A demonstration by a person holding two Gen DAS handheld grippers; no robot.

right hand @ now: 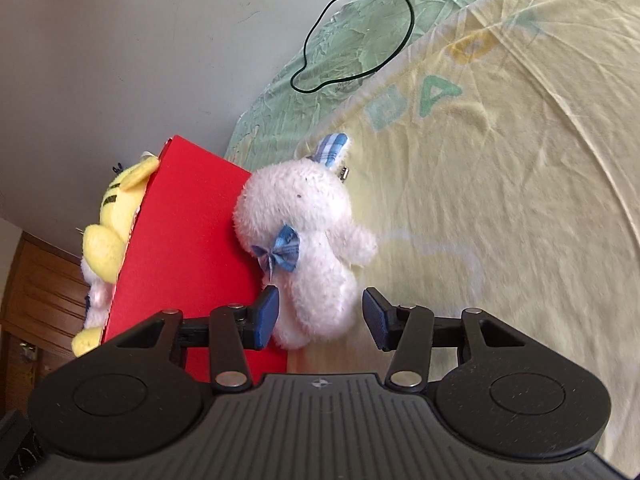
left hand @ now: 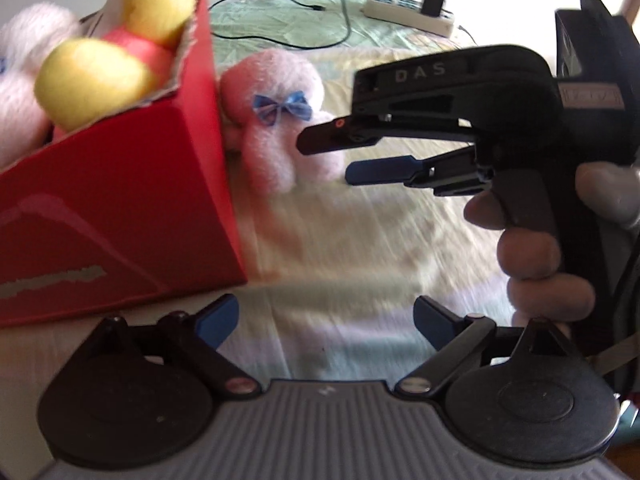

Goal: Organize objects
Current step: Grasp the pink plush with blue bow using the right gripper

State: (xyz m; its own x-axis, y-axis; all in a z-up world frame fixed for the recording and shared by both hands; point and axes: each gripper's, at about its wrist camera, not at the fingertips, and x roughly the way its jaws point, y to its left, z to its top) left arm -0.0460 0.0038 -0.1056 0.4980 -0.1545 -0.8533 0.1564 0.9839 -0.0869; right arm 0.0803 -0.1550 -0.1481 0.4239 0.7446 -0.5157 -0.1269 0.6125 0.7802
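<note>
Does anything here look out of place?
Yes: the white bunny lies on the bedsheet, leaning against the outside of the red box, while the yellow toy already sits inside.

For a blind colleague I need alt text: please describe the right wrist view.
A white plush rabbit with a blue bow lies on a yellow sheet, leaning against a red box, its lower end between the fingers of the right tool. A yellow plush sticks out of the box.
</note>
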